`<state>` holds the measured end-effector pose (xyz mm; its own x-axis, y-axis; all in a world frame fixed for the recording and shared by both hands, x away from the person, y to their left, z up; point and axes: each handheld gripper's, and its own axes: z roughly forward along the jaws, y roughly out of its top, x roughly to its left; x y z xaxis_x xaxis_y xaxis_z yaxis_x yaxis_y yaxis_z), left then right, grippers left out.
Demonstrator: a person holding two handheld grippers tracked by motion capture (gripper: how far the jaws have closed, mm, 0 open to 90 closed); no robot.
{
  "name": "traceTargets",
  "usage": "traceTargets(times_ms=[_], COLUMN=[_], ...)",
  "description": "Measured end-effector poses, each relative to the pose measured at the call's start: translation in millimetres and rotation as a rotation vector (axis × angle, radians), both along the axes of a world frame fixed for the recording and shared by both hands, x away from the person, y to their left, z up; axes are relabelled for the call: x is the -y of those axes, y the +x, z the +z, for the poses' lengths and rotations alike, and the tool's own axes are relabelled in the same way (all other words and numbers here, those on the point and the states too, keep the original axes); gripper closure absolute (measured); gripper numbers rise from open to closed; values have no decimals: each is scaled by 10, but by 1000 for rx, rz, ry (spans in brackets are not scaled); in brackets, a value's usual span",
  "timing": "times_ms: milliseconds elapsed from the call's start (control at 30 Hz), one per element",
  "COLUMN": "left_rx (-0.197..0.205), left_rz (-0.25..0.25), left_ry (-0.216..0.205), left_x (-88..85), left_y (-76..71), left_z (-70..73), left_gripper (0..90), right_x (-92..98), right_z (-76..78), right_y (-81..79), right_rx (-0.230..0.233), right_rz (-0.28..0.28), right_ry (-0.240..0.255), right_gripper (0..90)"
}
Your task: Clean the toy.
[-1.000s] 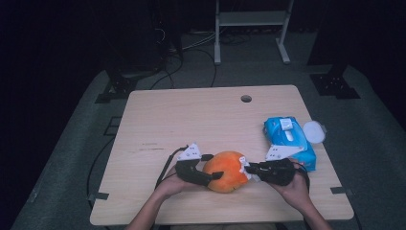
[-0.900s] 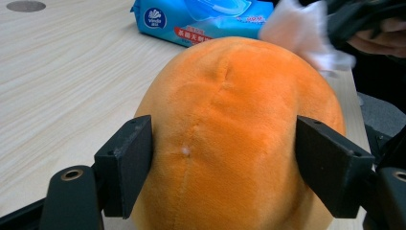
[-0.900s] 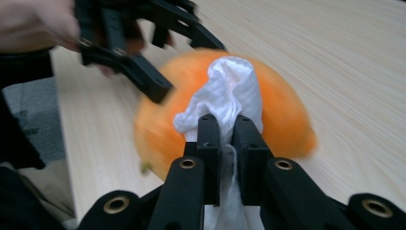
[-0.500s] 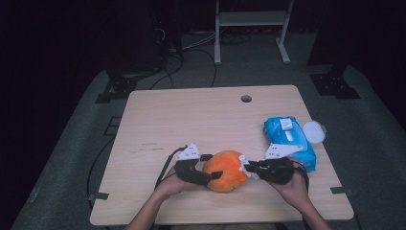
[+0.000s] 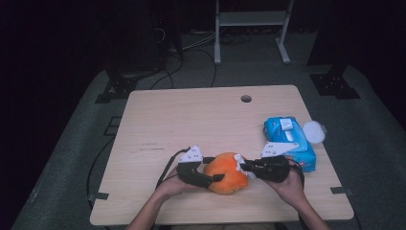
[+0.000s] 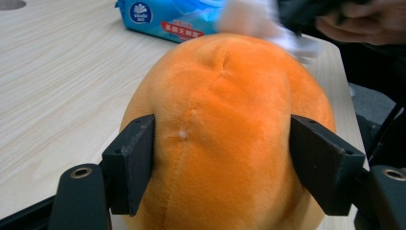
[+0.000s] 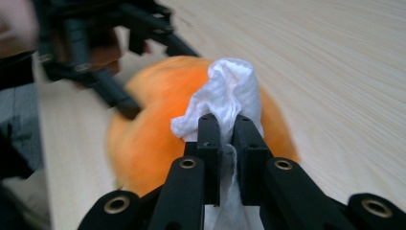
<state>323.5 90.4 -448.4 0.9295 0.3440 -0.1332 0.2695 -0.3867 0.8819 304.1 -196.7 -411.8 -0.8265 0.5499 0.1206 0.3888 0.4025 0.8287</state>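
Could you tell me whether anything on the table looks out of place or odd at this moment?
One small thing: the blue wipes pack lies with its lid flap flipped open. Otherwise nothing stands out. The left tongs clamp the orange plush toy, and the right tongs hold a white wipe against it.

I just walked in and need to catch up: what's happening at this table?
A person is wiping an orange plush toy on the table. The left gripper, whose jaws have just been closing, clamps the toy's sides. The right gripper is shut on a crumpled white wipe at the toy's top. A blue wipes pack lies to the right.
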Motion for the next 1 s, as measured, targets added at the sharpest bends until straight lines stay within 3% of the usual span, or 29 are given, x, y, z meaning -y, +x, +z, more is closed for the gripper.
traceTargets(times_ms=[133, 200, 300, 367, 433, 633, 733, 833, 867, 933, 1000], left_rx=[-2, 2, 25, 46, 45, 18, -1, -48, -51, -33, -45], left_rz=[5, 8, -5, -15, -7, 35, 62, 120, 125, 123, 129], left_ry=[-13, -14, 0, 11, 9, 7, -3, -31, -34, -23, -29], left_x=[15, 34, 77, 94, 85, 65, 33, 12, 18, 33, 23], left_y=[-3, -11, -37, -61, -63, -18, 11, 55, 58, 39, 33], left_z=[-14, -15, -1, 3, 3, 2, -13, -20, -24, -18, -7], left_gripper=[269, 256, 240, 235, 236, 248, 248, 247, 246, 238, 230], right_x=[107, 125, 3, -116, -166, -5, 74, 14, -40, -141, -148], right_z=[-73, -64, 34, 94, 114, 30, 8, 49, 64, 73, 63], right_y=[108, 88, -14, -90, -113, -31, -88, -209, -239, -251, -212], right_rx=[-27, -33, 0, 34, 52, 6, -26, -18, -5, 24, 20], right_rz=[-54, -53, -11, 17, 29, -17, -12, 74, 88, 95, 84], right_ry=[4, 14, 23, 3, 1, -8, -17, -9, -28, -80, -74], right_gripper=[818, 820, 819, 819, 818, 820, 820, 818, 818, 819, 820])
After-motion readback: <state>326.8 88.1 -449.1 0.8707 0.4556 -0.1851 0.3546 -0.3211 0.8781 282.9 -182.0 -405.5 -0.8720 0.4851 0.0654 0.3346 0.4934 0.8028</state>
